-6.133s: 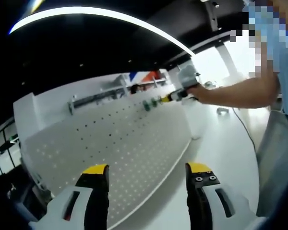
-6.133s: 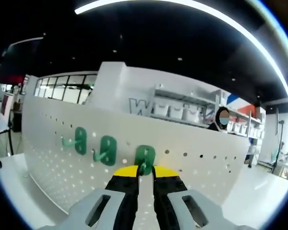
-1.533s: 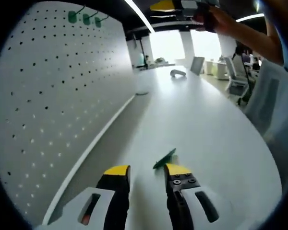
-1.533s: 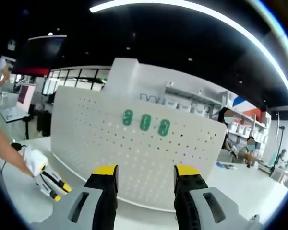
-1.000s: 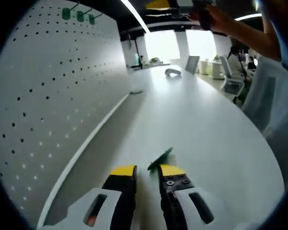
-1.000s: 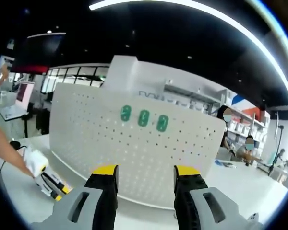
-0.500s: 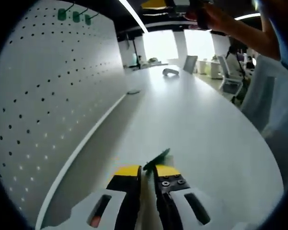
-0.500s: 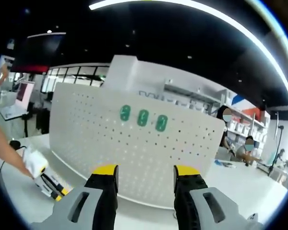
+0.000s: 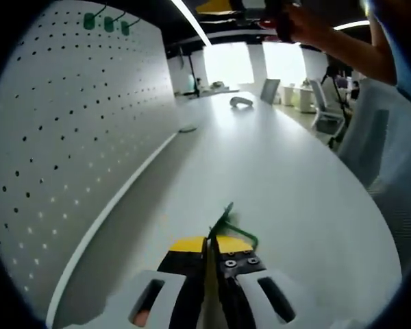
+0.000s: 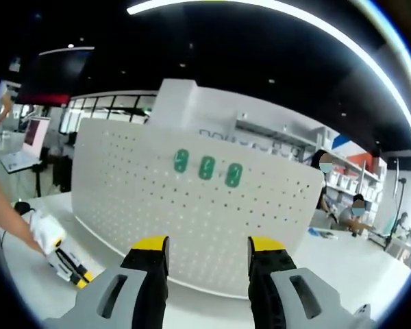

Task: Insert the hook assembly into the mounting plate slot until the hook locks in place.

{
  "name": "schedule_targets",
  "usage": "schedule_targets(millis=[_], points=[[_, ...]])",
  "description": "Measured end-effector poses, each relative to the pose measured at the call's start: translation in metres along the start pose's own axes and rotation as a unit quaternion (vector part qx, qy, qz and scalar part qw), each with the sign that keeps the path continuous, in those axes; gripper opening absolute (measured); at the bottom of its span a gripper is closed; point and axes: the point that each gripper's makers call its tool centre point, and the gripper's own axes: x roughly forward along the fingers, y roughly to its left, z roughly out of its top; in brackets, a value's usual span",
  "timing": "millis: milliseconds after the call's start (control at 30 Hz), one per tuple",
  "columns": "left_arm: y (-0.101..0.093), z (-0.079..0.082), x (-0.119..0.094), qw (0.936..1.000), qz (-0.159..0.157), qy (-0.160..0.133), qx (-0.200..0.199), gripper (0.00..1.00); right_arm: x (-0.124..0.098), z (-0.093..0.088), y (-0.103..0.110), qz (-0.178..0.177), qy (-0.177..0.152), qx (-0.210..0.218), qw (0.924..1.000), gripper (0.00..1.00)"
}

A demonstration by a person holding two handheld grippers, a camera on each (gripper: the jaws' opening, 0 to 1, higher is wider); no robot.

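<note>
Left claw [image 9: 207,241] pinched tight on a small green hook [image 9: 226,221], jaws nearly touching, the piece sticking out past the yellow tips just above the white counter [image 9: 274,157]. Right claw [image 10: 207,244] spread wide and empty, facing the white pegboard [image 10: 192,212] that stands upright on the counter, with three green hooks [image 10: 207,168] already seated in a row near its top edge. Also seen in the right gripper view: the left claw low at the left, beside the board's foot. Hook looks like thin moulded plastic: light, fairly stiff, probably smooth and apt to twist in a two-jaw pinch. Best held by the flat back plate, leaving the locking tabs free for the slot. Likely needs a firm, square push to click home; a skewed entry could jam or bend the tabs.
</note>
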Motion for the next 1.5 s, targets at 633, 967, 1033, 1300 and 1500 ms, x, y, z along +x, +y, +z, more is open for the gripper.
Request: schedule_targets(millis=[633,967,1033,1300,1500], points=[[-0.003,0.004,0.011,0.9999,-0.015,-0.007,0.001,0.04,-0.002,-0.002,-0.004,-0.006,0.005,-0.004,1.0000,0.45],[-0.003,0.008,0.008,0.9999,-0.010,-0.008,0.000,0.03,-0.004,-0.001,-0.003,-0.005,0.003,-0.003,1.0000,0.45],[-0.003,0.010,0.007,0.9999,-0.009,-0.009,0.001,0.03,-0.004,-0.001,-0.002,-0.004,0.002,-0.003,1.0000,0.45],[0.000,0.016,0.002,0.9998,-0.001,-0.018,-0.004,0.02,-0.003,0.000,0.001,0.001,0.002,-0.002,1.0000,0.45],[0.005,0.019,0.000,0.9997,0.005,-0.024,-0.010,0.02,-0.001,0.000,0.005,0.007,0.002,-0.004,1.0000,0.45]])
